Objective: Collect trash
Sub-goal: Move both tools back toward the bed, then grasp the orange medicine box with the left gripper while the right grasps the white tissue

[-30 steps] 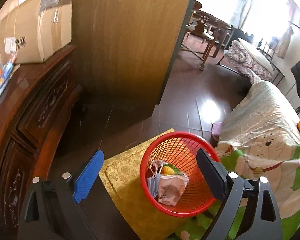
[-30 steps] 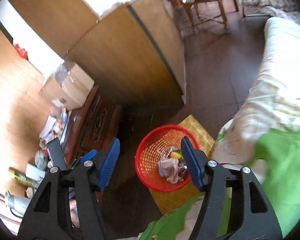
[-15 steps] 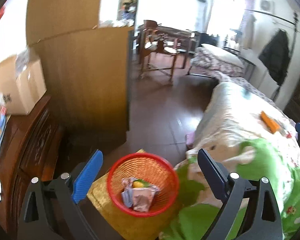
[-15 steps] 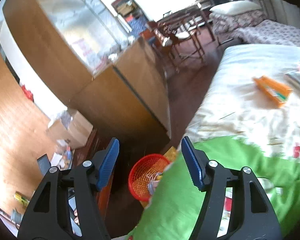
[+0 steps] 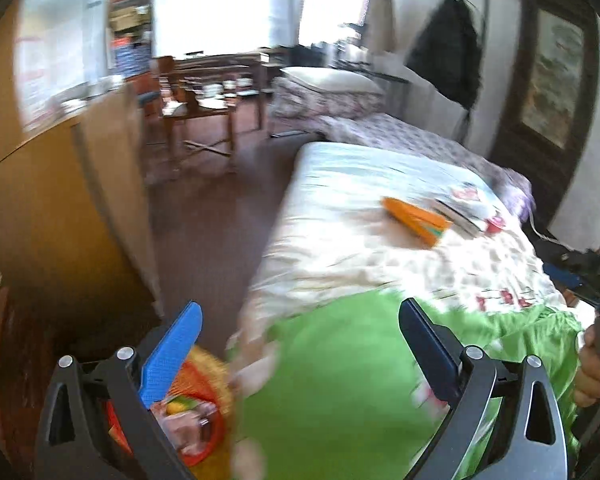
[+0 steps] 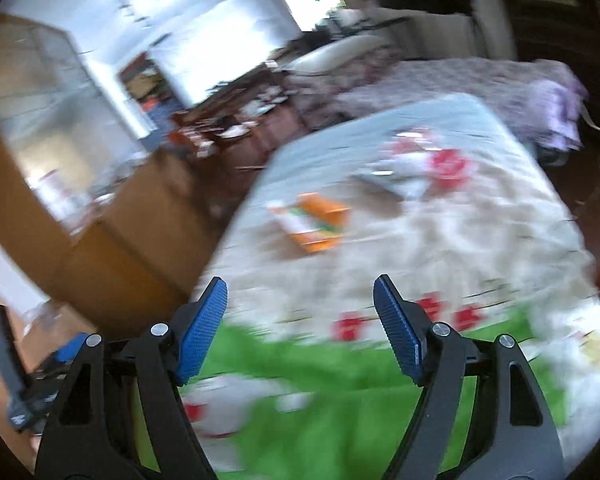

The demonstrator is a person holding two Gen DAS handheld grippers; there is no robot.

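Note:
An orange carton (image 5: 416,219) lies on the bed's pale cover; it also shows in the right wrist view (image 6: 314,223), blurred. Beyond it lie a flat dark item (image 6: 376,182) and red-and-white wrappers (image 6: 444,162). A red trash basket (image 5: 196,424) holding crumpled trash sits low left on a yellow mat, partly behind my left gripper. My left gripper (image 5: 300,314) is open and empty above the bed's green blanket. My right gripper (image 6: 300,294) is open and empty, pointing at the bed short of the carton.
A wooden partition (image 5: 80,208) stands left of the dark floor (image 5: 220,216). Wooden table and chairs (image 5: 204,96) stand at the back, with a second bed (image 5: 332,92) beyond. A dark coat (image 5: 448,48) hangs on the right wall.
Both grippers have swung up and right, away from the red basket toward the bed. The carton and wrappers have come into view. Both stay open and empty.

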